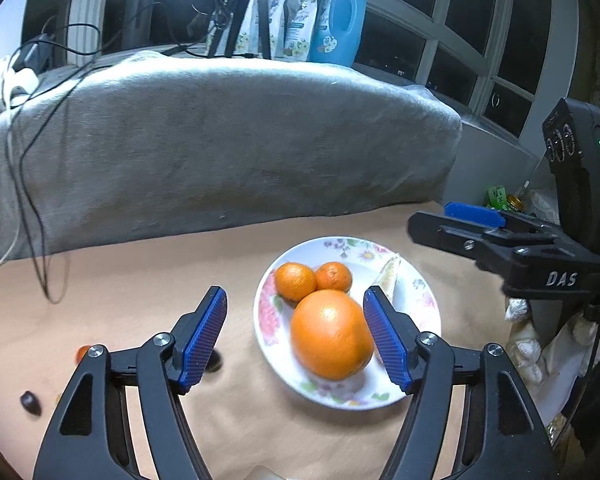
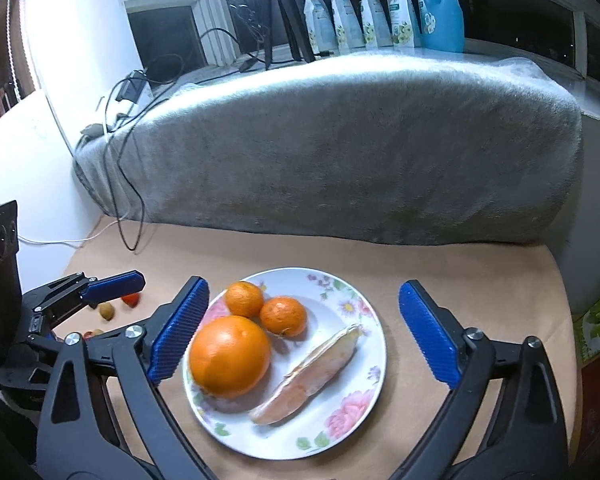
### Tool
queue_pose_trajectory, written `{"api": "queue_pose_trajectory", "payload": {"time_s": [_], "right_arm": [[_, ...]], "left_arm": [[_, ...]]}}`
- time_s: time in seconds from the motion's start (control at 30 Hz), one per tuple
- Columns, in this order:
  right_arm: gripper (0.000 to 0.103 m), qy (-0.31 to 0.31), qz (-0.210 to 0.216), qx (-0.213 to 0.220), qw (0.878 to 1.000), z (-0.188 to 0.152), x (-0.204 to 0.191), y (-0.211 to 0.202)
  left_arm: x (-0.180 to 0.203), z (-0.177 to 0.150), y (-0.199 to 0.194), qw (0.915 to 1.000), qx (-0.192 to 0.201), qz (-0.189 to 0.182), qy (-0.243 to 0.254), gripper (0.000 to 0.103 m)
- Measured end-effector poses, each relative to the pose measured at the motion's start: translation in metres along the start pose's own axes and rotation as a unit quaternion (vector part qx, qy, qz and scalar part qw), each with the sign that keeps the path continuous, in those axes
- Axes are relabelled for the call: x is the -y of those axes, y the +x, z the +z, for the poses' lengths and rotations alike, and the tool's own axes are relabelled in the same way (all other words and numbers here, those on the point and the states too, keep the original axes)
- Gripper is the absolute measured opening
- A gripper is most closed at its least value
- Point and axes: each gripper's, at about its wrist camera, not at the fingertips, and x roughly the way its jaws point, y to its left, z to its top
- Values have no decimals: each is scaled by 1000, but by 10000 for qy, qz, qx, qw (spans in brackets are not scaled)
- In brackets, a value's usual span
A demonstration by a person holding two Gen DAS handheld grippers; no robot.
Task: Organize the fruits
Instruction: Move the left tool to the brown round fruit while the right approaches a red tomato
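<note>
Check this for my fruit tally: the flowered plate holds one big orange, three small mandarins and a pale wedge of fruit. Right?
Not quite: there are two small mandarins, not three. The right wrist view shows them beside the big orange and the pale wedge on the flowered plate.

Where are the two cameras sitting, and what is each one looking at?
Left wrist: sits on the left gripper, looking down past its open fingers at the plate and big orange; the right gripper shows at the right edge.
Right wrist: sits on the right gripper, looking down at the same plate; the left gripper shows at the left edge.
Both share: plate, big orange, two small oranges, pomelo wedge, grey blanket.
</note>
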Motion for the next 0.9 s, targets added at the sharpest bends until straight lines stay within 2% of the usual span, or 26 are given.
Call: {"api": "queue_pose_trajectory", "payload": {"time_s": [0.53, 0.63, 0.9], "right_arm": [[101, -339, 509, 120, 9981, -5, -56, -17], [101, -449, 618, 104, 9970, -8, -69, -16], [101, -754, 876, -25, 9933, -15, -98, -6]], "left_arm": [[-70, -30, -59, 9959, 159, 768, -456, 71], [-91, -38, -69, 9927, 171, 1018, -617, 71], [-144, -62, -90, 9829, 122, 1402, -1188, 71]]}}
